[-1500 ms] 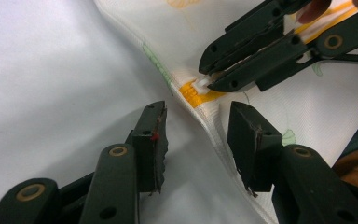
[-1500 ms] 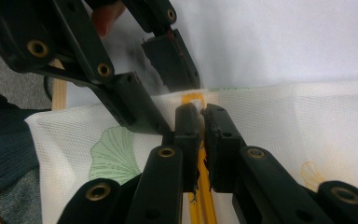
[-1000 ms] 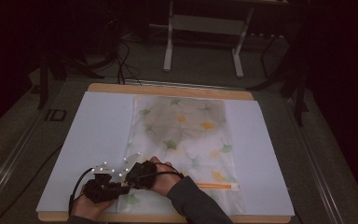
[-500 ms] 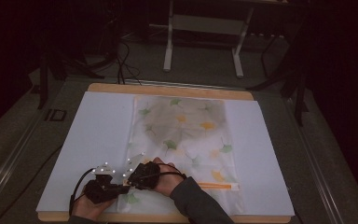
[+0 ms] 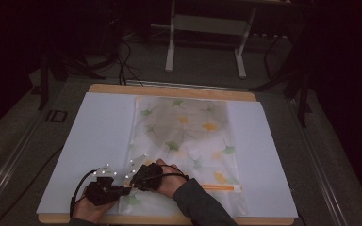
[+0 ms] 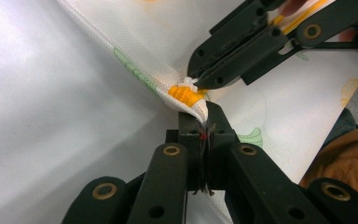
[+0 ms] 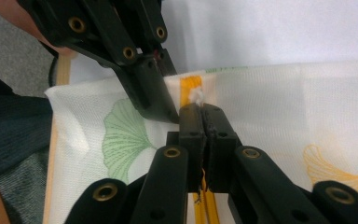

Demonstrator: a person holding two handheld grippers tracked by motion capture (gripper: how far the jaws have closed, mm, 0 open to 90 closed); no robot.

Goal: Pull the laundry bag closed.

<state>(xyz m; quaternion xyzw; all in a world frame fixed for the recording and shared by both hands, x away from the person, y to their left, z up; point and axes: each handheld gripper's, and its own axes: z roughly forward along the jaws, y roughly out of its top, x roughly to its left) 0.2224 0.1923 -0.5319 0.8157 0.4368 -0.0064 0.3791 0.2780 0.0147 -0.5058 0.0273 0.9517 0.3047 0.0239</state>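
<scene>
left gripper: jaws just clamped on mesh bag corner by orange zipper end | right gripper: closing, pinching white zipper pull | bag flat on table, near edge | judgement: braced, zipper ready to slide

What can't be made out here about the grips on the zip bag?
- Zipper pull: left gripper view, half hidden by the right gripper.
- Zipper track: right gripper view, covered by the shut jaws.
- Left gripper tips: high view, too small and dark.
- Bag contents: hidden by the fabric.
</scene>
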